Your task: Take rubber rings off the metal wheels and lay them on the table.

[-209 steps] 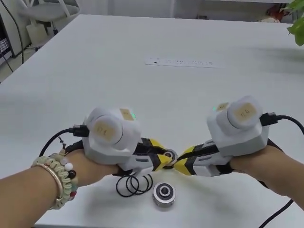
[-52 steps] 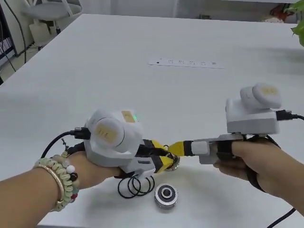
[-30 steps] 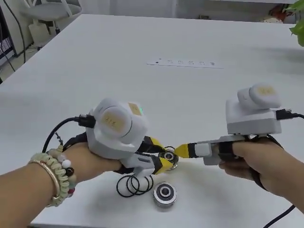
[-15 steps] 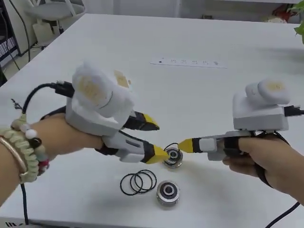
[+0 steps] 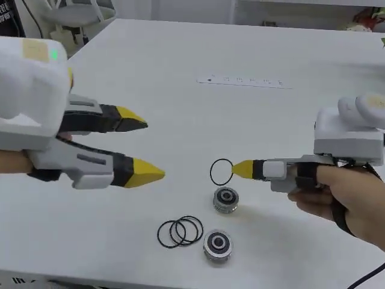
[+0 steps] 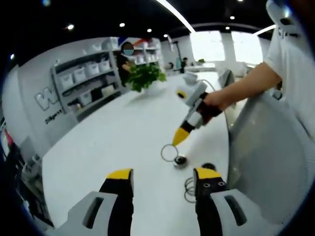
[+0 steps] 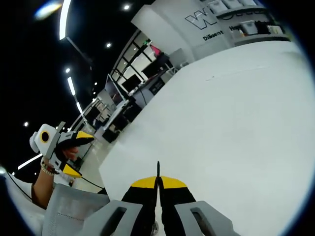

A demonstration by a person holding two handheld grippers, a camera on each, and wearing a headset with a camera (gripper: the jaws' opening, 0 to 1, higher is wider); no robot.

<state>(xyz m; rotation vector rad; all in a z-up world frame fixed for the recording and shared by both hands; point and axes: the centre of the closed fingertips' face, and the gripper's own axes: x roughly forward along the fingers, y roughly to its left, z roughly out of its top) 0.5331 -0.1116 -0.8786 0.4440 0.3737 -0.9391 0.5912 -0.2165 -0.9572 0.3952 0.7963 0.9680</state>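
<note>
Rubber ring [image 5: 221, 172]: off its wheel, hanging in the air from the tip of the R tongs [image 5: 234, 169], which are pressed together on it. It sits just above the upper wheel [image 5: 226, 199], clear of the desk [image 5: 180, 90]. L tongs [image 5: 155, 149]: spread, holding nothing, well apart from the work.

Progress (est.): pile of approx. three loose rings [image 5: 180, 230] lies flat on the desk beside the lower wheel [image 5: 217, 245], so several removals look done. Held ring = pulled, not yet laid down. Left to do: set it on the desk, prob. by the pile. Can't tell whether either wheel carries more rings; grooves too small.

Views:
- Head view gives the layout: both wheels on the desk, the pile, a power strip [image 5: 243, 80] far back.
- L gripper view shows the ring as an open loop at the R tongs' tip w/ a wheel just under it.
- R gripper view shows the ring edge-on, a thin dark line clamped betw. the yellow tips, which confirms the pinch. It also shows the L tongs spread, far off.
</note>
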